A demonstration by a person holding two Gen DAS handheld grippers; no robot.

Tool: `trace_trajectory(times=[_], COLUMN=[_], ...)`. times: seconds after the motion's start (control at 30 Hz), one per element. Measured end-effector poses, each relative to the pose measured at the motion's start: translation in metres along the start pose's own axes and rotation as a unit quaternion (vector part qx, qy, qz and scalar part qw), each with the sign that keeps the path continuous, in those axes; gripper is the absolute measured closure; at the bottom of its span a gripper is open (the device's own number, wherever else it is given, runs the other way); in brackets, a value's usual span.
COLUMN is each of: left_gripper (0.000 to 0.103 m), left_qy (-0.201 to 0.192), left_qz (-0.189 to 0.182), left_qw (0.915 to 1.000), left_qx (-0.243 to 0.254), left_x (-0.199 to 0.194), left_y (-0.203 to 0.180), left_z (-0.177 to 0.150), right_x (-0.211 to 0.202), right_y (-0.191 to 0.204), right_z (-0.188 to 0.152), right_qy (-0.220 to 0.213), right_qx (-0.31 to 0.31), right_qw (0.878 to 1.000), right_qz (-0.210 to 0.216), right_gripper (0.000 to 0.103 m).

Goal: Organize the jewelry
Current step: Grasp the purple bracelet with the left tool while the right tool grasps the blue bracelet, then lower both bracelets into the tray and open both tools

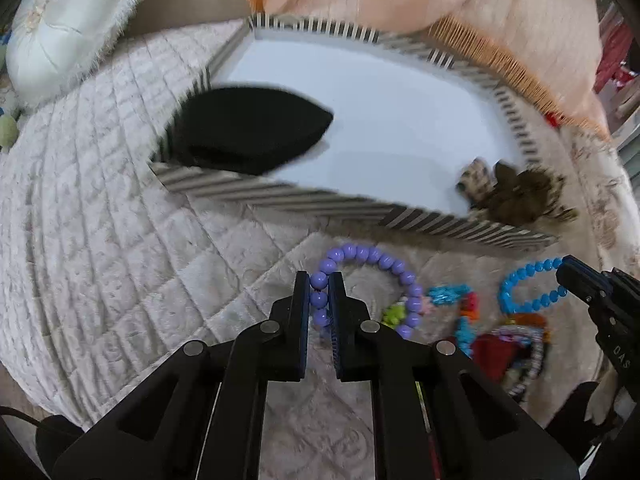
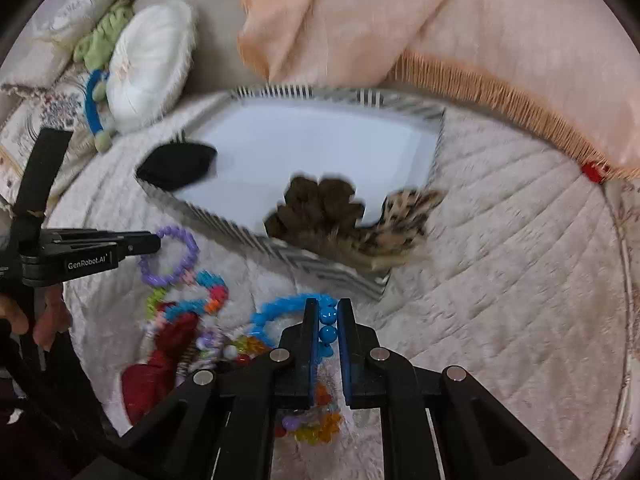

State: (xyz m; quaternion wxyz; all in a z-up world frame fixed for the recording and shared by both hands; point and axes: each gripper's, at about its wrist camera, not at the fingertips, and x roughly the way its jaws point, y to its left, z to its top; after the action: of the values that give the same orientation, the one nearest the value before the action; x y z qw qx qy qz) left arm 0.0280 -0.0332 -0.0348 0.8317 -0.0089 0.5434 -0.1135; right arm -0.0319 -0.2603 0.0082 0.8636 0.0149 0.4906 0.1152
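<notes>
My left gripper (image 1: 319, 280) is shut on a purple bead bracelet (image 1: 376, 258), near the front rim of a striped tray (image 1: 280, 196) with a white floor. My right gripper (image 2: 328, 308) is shut on a blue bead bracelet (image 2: 280, 308), and it shows at the right of the left wrist view (image 1: 560, 270) with the blue bracelet (image 1: 520, 280). The left gripper (image 2: 156, 242) shows in the right wrist view with the purple bracelet (image 2: 180, 256). A pile of mixed colourful jewelry (image 2: 188, 320) lies on the quilt between them.
In the tray (image 2: 320, 252) lie a black pouch (image 1: 248, 132) and a brown and leopard-print scrunchie (image 2: 320, 204). A peach fringed pillow (image 2: 440, 32) lies behind the tray, and a white round cushion (image 2: 148, 64) to its left. A cream quilt (image 2: 520, 260) covers the bed.
</notes>
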Motion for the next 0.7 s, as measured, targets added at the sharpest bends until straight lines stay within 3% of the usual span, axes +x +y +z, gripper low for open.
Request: trace_trajectory(times=[0.2, 0.4, 0.7], left_gripper=[0.095, 0.095, 0.095], left_qy=[-0.045, -0.086, -0.116], left_qz=[-0.017, -0.014, -0.005], left_qw=[0.9988, 0.9962, 0.9932], left_qx=[0.000, 0.001, 0.007], left_x=[-0.050, -0.092, -0.120], left_y=[0.002, 0.008, 0.004], left_z=[0.011, 0.017, 0.027], right_x=[-0.046, -0.068, -0.081], right_y=[0.003, 0.006, 0.011], right_z=[0.014, 0.025, 0.037], right_qy=[-0.045, -0.066, -0.086], right_qx=[-0.003, 0.002, -0.002], right_qw=[0.999, 0.998, 0.996], right_qz=[0.001, -0.003, -0.001], right_gripper=[0.095, 0.095, 0.095])
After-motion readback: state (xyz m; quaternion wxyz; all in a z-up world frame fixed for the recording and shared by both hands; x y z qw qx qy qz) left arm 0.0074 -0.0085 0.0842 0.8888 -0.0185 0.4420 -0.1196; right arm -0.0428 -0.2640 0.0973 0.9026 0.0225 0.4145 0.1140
